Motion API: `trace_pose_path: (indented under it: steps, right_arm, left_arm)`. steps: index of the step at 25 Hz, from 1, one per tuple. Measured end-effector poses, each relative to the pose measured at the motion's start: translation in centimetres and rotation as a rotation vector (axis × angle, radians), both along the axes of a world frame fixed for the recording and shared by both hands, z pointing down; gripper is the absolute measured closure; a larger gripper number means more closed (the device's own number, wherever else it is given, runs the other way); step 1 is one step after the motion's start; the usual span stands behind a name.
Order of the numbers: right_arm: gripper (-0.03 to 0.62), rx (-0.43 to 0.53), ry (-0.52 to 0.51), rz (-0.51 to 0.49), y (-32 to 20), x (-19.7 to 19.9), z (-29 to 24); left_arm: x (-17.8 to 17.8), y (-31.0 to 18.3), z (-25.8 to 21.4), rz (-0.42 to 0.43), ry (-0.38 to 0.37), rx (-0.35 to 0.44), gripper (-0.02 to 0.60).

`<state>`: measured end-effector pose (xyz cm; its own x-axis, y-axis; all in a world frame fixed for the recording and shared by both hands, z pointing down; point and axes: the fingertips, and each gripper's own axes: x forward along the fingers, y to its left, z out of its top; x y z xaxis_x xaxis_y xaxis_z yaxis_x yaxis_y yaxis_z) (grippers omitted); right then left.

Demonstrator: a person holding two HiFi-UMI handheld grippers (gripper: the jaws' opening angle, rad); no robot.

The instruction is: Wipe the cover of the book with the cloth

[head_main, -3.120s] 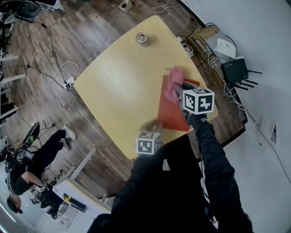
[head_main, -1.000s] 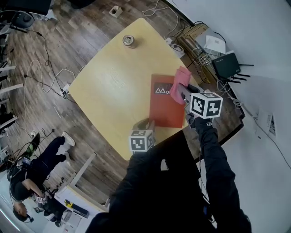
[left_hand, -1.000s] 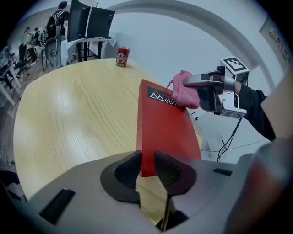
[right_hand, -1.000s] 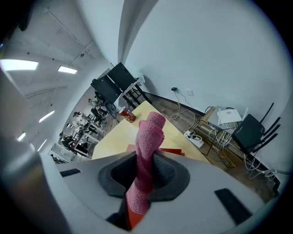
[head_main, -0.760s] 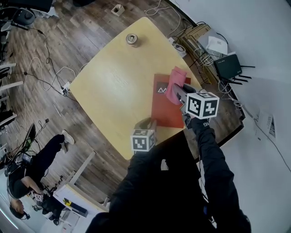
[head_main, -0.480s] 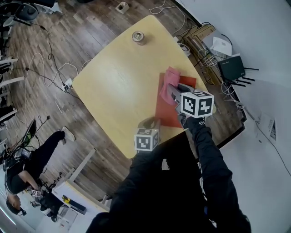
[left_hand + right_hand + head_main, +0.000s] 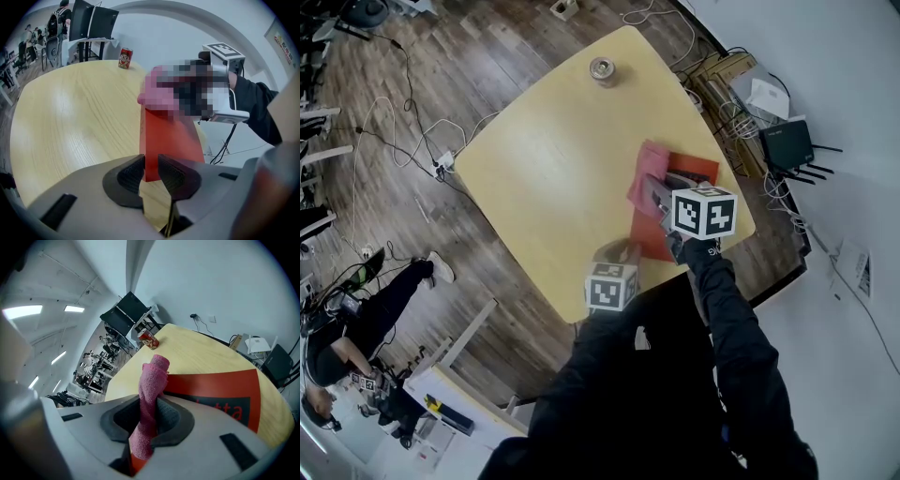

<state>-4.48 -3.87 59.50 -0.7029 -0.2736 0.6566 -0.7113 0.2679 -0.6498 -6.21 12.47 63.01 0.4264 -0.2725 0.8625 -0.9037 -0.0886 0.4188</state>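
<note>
Book (image 7: 649, 236): red, flat on the desk (image 7: 544, 169), close to the right edge and the near corner.
Cover: dark band with red letters, seen in the right gripper view.
Cloth (image 7: 645, 176): pink, bunched up, on the left part of the book, sticking out a bit over the bare desk.
Right tongs (image 7: 149, 414): clenched on the cloth, one pad on each side, with the cloth poking up and forward past the tips.
Left tongs (image 7: 151, 171): pads only a tiny bit apart, gripping nothing, with the near corner of the book showing through the gap.
Left tongs' place: by the near edge of the desk, just beside the book's near left corner, apart from the right tongs.
Sleeve (image 7: 736, 337): black, behind the right tongs.
Can (image 7: 602, 70): small and upright at the far end of the desk, well apart from the book.
Floor (image 7: 487, 56): dark wood.
Cables (image 7: 733, 117): white, in a heap past the right side of the desk.
Black box (image 7: 786, 145): thin sticks on it, near the cables.
Person (image 7: 356, 328): in dark clothes, low at the left of the head view, well apart from the desk.
</note>
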Motion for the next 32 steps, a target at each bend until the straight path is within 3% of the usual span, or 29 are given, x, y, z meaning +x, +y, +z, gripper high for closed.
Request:
trace_pose_path:
  steps: [32]
  right_arm:
    - [0.516, 0.01, 0.116, 0.051, 1.2, 6.9, 1.5]
  left_arm:
    - [-0.3, 0.5, 0.1, -0.001, 0.001, -0.002, 0.468]
